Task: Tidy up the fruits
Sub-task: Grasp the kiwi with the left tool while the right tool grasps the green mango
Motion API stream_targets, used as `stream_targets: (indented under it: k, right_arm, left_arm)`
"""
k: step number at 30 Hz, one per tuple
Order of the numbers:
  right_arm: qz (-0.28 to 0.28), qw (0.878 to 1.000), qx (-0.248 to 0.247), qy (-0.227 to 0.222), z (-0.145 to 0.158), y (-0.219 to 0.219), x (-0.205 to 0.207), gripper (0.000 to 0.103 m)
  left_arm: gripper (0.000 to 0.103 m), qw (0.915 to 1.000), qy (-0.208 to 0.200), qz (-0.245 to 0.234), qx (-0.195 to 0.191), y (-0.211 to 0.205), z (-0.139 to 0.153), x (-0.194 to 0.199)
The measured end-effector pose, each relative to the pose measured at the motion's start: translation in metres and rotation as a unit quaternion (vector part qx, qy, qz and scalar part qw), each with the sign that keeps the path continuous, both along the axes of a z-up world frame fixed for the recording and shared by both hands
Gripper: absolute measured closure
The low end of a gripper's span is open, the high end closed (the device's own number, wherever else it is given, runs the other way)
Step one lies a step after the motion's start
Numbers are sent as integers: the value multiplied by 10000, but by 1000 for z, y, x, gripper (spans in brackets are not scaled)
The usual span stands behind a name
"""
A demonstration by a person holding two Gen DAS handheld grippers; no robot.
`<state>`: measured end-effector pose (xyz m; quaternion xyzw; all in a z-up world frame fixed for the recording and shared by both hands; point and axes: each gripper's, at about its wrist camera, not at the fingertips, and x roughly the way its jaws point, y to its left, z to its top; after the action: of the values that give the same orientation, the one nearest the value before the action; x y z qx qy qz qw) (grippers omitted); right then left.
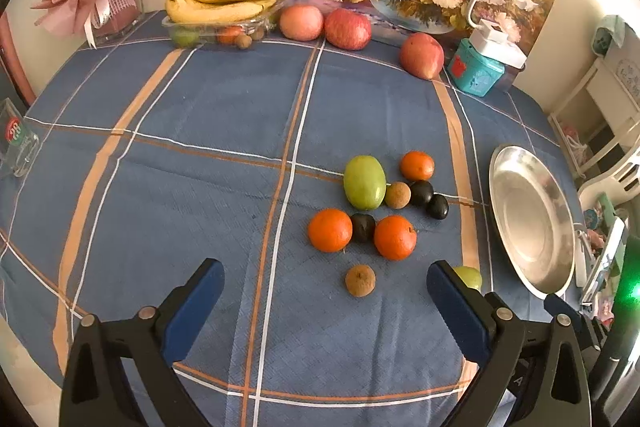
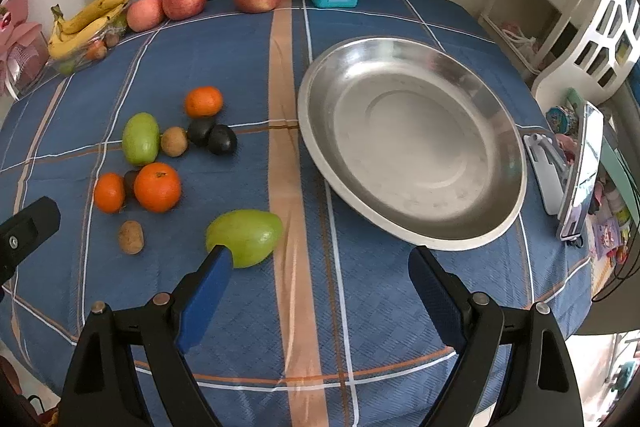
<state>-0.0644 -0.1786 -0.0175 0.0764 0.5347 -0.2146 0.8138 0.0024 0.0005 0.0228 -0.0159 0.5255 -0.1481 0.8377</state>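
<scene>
Hovering low over the blue plaid table [image 2: 240, 307], both claws stand wide apart and hold nothing: the left claw [image 1: 324, 283] faces the loose cluster of fruit, the right claw [image 2: 320, 263] sits between a lone green mango [image 2: 244, 243] and the empty steel plate [image 2: 412, 151] near the table's right edge. The mango lies just beside the right claw's left pad; three tangerines [image 1: 330, 230], another green mango [image 1: 364, 182], dark plums [image 1: 421, 192] and brown longans [image 1: 360, 279] lie mid-table. The mango looks firm, smooth and likely to roll, so gripping across its widest middle seems safest; the plums probably bruise easily.
</scene>
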Motion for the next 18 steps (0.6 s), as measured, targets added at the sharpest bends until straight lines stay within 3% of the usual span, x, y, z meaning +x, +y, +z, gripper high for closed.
stream_targets:
  k: [3,7,15,18]
  right_arm:
    - [63,10000,36,-30,-1,2,2,13]
    - [207,9997,114,-75,-3,7,7,13]
    - [381,9977,558,84,-27,12,24,14]
    - [433,9972,594,109,-33,14,29,21]
  left_arm:
    - [2,10000,35,-8,-30,-1,-2,2]
    - [11,9997,199,-126,-21,-8,-11,5]
    - [25,9954,948,-72,-87,-16,-51,20]
    - [33,9925,1203,-18,-218,-18,-62,23]
